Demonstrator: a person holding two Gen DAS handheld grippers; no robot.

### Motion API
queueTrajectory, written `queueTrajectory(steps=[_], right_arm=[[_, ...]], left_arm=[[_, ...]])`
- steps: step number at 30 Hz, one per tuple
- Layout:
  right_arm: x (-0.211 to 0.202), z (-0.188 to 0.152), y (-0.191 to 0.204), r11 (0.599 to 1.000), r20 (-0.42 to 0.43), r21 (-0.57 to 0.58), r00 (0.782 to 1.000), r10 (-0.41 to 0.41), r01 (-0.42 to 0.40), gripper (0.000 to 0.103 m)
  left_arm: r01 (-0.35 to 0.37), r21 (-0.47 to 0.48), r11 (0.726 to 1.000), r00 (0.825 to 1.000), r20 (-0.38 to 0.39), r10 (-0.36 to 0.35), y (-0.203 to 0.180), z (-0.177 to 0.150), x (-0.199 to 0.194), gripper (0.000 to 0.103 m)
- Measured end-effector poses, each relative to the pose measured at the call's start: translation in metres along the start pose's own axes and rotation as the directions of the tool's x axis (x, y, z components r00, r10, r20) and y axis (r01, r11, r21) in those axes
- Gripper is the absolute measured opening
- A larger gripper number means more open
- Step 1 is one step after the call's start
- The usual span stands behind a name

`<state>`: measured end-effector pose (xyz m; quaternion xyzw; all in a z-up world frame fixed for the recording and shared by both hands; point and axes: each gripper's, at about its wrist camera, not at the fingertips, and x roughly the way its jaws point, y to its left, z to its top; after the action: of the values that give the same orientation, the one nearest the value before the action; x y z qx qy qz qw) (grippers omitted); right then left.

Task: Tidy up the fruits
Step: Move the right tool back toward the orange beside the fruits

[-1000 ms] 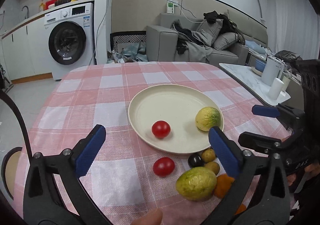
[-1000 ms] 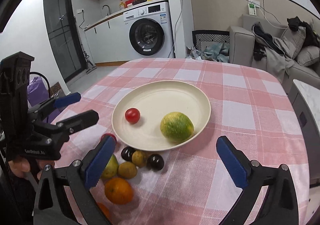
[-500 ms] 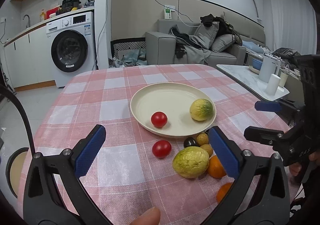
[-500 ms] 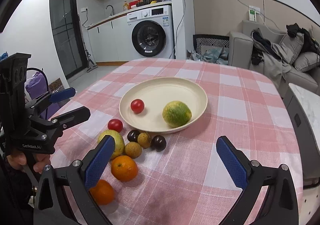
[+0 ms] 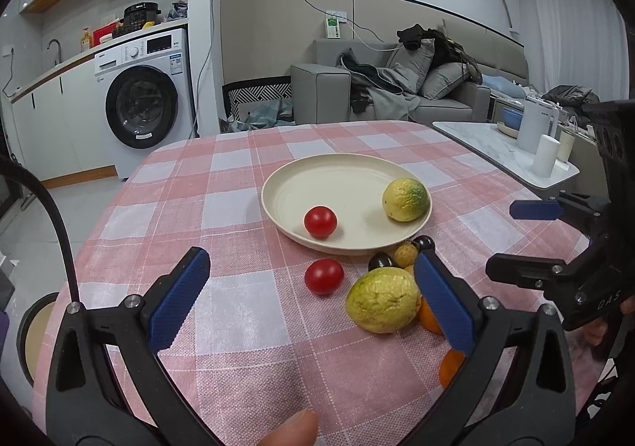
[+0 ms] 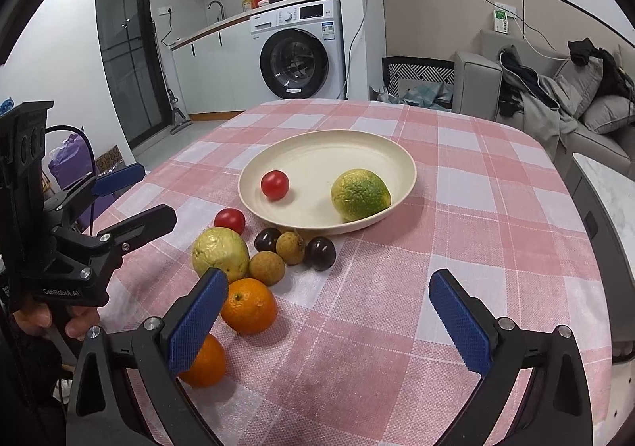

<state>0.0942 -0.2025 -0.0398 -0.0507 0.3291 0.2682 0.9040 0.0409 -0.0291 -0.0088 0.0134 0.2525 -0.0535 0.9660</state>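
Observation:
A cream plate (image 5: pixel 337 178) (image 6: pixel 337 144) on the pink checked tablecloth holds a red tomato (image 5: pixel 320 221) (image 6: pixel 274 184) and a yellow-green citrus (image 5: pixel 405 199) (image 6: pixel 360 195). Loose fruit lies in front of it: a second tomato (image 5: pixel 323 276) (image 6: pixel 229 220), a pale green guava (image 5: pixel 383 300) (image 6: pixel 220 251), two dark plums (image 6: pixel 320 247), two brown longans (image 6: pixel 266 267) and two oranges (image 6: pixel 249 305). My left gripper (image 5: pixel 313 303) is open, empty, above the cloth near the loose tomato. My right gripper (image 6: pixel 329 311) is open, empty, its left pad over the oranges.
The round table drops off at its front and left edges. A washing machine (image 5: pixel 141 110) stands behind to the left, a grey sofa (image 5: pixel 397 92) behind the table. A white side table (image 5: pixel 504 152) with cups stands to the right. A fingertip (image 5: pixel 291 428) shows at the bottom.
Both grippers have pulled back and risen from the plate, so the loose fruit now shows in full. No fruit has moved. Both stay open.

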Motion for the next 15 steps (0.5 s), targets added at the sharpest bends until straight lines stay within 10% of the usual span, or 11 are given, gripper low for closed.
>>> queueTrajectory(steps=[15], right_arm=[[0.0095,-0.0097,0.0079,0.999,-0.059,-0.028,0.998,0.022,-0.023,0.103]], left_arm=[[0.018,0.000,1.000,1.000,0.007,-0.018,0.0002,0.0027,0.0001,0.103]])
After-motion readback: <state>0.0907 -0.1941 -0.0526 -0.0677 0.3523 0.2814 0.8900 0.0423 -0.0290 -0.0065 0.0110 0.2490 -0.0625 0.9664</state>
